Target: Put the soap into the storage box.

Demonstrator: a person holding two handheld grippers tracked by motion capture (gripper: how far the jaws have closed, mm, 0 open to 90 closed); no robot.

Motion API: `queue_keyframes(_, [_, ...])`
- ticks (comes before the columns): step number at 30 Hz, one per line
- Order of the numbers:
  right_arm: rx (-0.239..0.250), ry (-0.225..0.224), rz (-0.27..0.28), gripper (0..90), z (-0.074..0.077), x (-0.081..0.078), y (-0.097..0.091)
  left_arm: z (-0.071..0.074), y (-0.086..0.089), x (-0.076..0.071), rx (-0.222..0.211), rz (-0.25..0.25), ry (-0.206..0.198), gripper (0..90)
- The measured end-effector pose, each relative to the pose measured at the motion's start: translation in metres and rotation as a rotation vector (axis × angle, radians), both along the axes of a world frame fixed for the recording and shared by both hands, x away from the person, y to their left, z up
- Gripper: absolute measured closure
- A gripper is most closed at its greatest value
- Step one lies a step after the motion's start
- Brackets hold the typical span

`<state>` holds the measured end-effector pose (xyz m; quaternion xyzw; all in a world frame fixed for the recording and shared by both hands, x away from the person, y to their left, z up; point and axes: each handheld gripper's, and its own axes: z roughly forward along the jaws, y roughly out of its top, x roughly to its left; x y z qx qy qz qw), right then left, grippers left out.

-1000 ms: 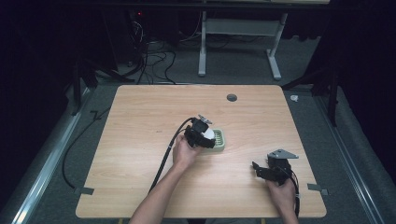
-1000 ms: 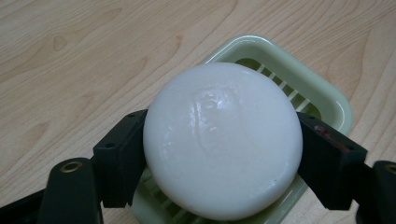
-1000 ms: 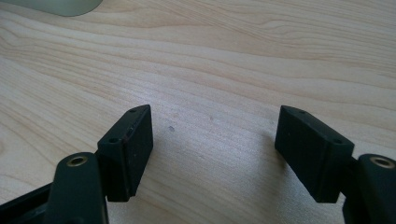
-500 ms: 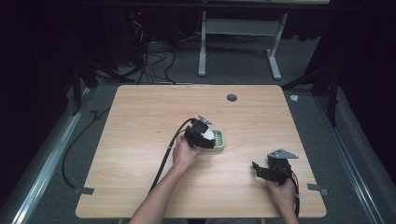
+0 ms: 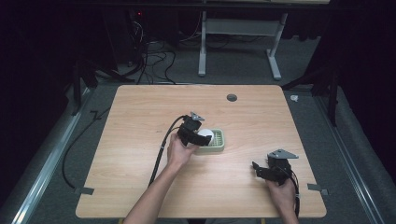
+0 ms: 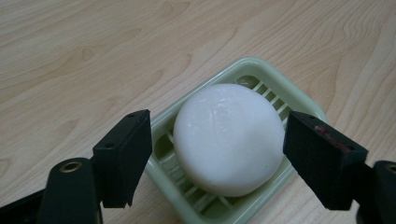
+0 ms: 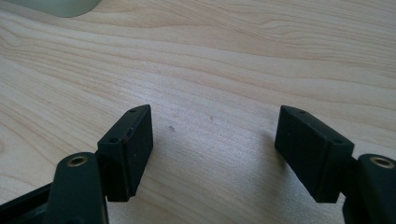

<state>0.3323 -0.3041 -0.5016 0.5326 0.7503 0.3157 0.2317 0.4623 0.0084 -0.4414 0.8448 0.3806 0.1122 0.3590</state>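
Pale wood table (image 5: 140, 186) amid dark, perhaps cable-strewn floor; both grippers' fingers (image 6: 123, 156) released, soap (image 6: 229, 137) ungrasped.

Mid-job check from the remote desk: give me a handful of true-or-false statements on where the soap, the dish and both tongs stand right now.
1. The white soap lies in the green soap dish. True.
2. The left tongs are shut tight on the soap. False: the jaws stand open on either side of it, with a gap showing on the left side.
3. The right tongs hold the dish. False: they are open over bare wooden table, well apart from the dish.
4. The dish has a slatted bottom. True.
5. The soap is square with sharp corners. False: it is round.
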Motion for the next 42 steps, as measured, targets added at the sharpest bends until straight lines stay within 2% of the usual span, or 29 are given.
queue_keyframes(13, [0.001,0.000,0.000,28.6,0.000,0.000,0.000,0.018,0.035,-0.007,-0.041,0.029,-0.024,25.4])
queue_keyframes(20, [0.001,0.000,0.000,28.6,0.000,0.000,0.000,0.023,0.048,-0.012,-0.045,0.037,-0.036,25.5])
queue_keyframes(27, [0.001,0.000,0.000,28.6,0.000,0.000,0.000,0.026,0.065,-0.018,-0.062,0.064,-0.047,25.8])
queue_keyframes(35, [0.001,0.000,0.000,28.7,0.000,0.000,0.000,0.027,0.074,-0.025,-0.056,0.061,-0.050,26.1])
queue_keyframes(42, [0.001,0.000,0.001,28.6,0.000,0.000,0.000,0.027,0.085,-0.032,-0.069,0.078,-0.049,26.2])
